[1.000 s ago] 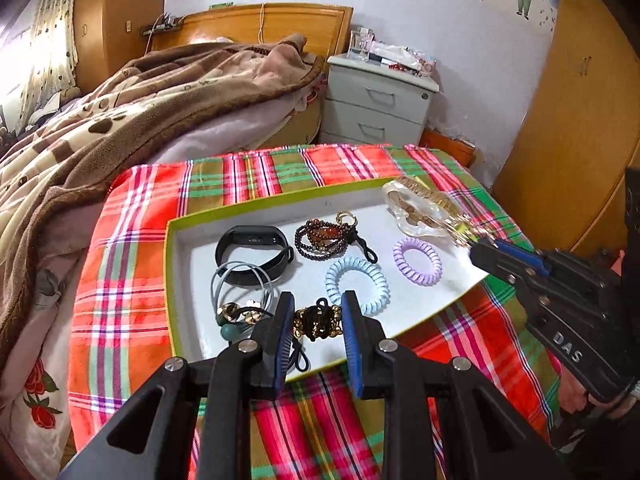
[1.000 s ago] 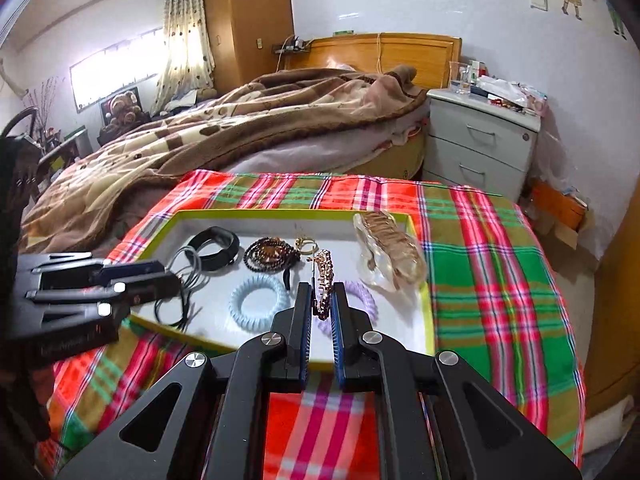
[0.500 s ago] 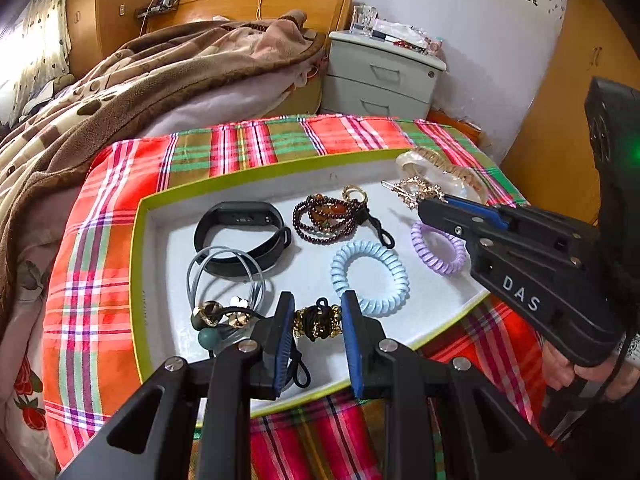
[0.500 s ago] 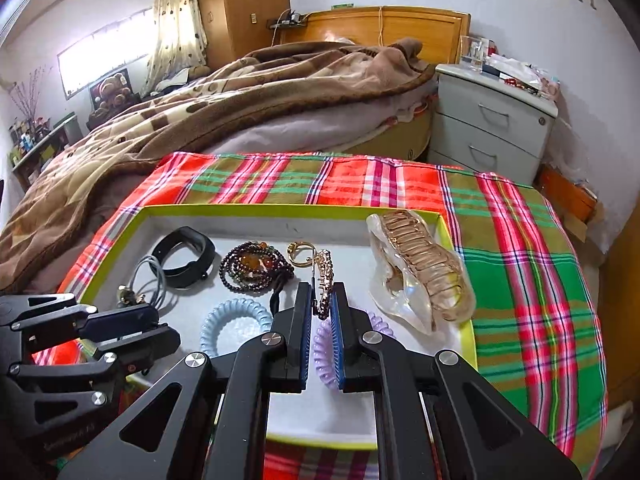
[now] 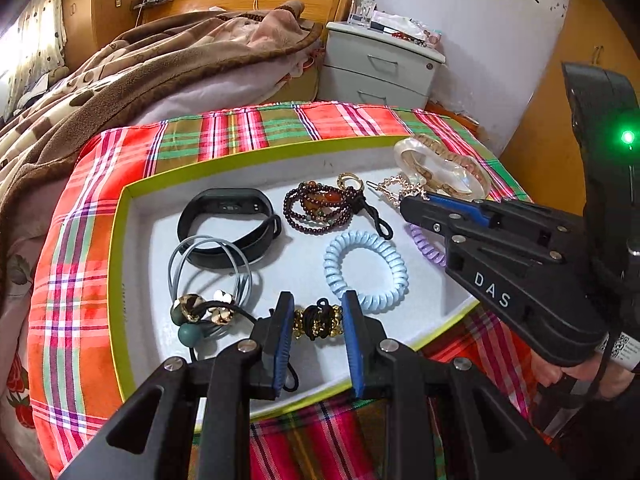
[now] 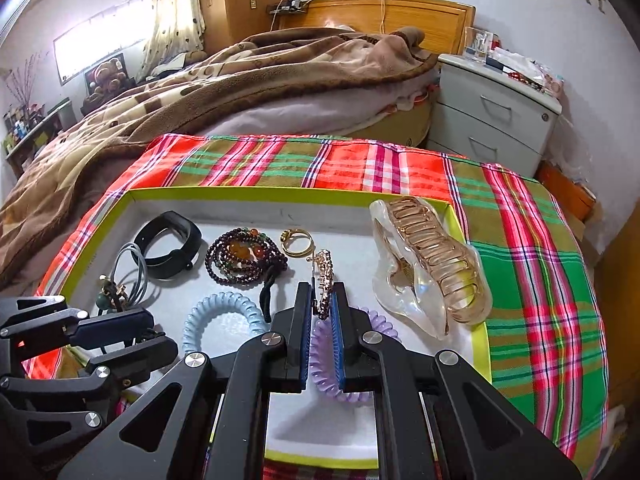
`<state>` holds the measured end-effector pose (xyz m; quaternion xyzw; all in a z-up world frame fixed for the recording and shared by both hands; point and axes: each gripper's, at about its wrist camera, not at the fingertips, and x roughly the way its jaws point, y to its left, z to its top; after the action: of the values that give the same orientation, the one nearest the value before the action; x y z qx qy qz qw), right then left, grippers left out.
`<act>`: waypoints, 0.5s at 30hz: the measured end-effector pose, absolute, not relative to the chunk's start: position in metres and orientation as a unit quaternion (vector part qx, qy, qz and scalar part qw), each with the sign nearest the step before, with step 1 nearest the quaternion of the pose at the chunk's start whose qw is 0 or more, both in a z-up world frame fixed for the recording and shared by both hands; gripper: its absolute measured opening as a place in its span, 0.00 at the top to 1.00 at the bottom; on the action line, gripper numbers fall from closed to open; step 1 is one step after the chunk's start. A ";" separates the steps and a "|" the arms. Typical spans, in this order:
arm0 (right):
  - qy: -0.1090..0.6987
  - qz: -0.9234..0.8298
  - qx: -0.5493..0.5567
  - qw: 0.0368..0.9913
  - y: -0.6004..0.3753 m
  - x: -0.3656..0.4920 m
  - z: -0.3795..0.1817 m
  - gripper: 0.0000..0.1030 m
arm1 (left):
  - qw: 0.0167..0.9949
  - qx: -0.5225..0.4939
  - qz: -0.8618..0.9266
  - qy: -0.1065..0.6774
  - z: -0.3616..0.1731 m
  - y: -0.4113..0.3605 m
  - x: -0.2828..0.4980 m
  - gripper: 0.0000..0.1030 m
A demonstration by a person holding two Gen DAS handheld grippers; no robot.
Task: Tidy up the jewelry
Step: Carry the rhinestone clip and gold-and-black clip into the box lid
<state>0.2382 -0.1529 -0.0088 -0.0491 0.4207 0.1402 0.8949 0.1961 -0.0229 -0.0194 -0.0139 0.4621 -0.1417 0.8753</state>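
Both grippers have sunk closer to my green-rimmed white tray point(image 6: 478, 344). Right gripper point(image 6: 321, 300) pinches a gold rhinestone hair clip point(image 6: 322, 276), held above the tray. Left gripper point(image 5: 316, 320) clamps a black-and-gold beaded hair tie point(image 5: 318, 321) at six o'clock.

A home bedroom: an unmade bed point(image 6: 248, 92) with wooden headboard point(image 6: 384, 14), a grey nightstand point(image 6: 492, 112), curtained window point(image 6: 172, 4)

A plaid tablecloth point(image 6: 528, 240) in red and green covers the table. Behind it a brown blanket point(image 6: 224, 92) lies rumpled over the bed, whose wooden headboard point(image 6: 404, 14) meets the wall. A grey nightstand point(image 6: 496, 116) (two drawers, clutter on top) stands beside the bed, and spotted curtains point(image 6: 172, 4) hang by the bright window.
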 end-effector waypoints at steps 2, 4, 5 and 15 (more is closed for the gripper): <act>0.422 0.140 -0.049 0.894 -0.153 0.239 -0.009 0.91 | 0.875 -0.017 -0.142 0.462 -0.019 -0.022 0.196 0.75; 0.426 0.140 -0.048 0.893 -0.152 0.240 -0.011 0.90 | 0.875 -0.016 -0.140 0.463 -0.019 -0.022 0.196 0.75; 0.426 0.140 -0.047 0.893 -0.153 0.240 -0.011 0.90 | 0.875 -0.016 -0.140 0.463 -0.019 -0.022 0.196 0.75; 0.427 0.144 -0.035 0.892 -0.155 0.240 -0.011 0.88 | 0.873 -0.020 -0.141 0.467 -0.020 -0.021 0.199 0.74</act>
<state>0.2400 -0.1551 -0.0108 -0.0351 0.4275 0.1441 0.8918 0.1986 -0.0214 -0.0198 -0.0197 0.4667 -0.1411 0.8729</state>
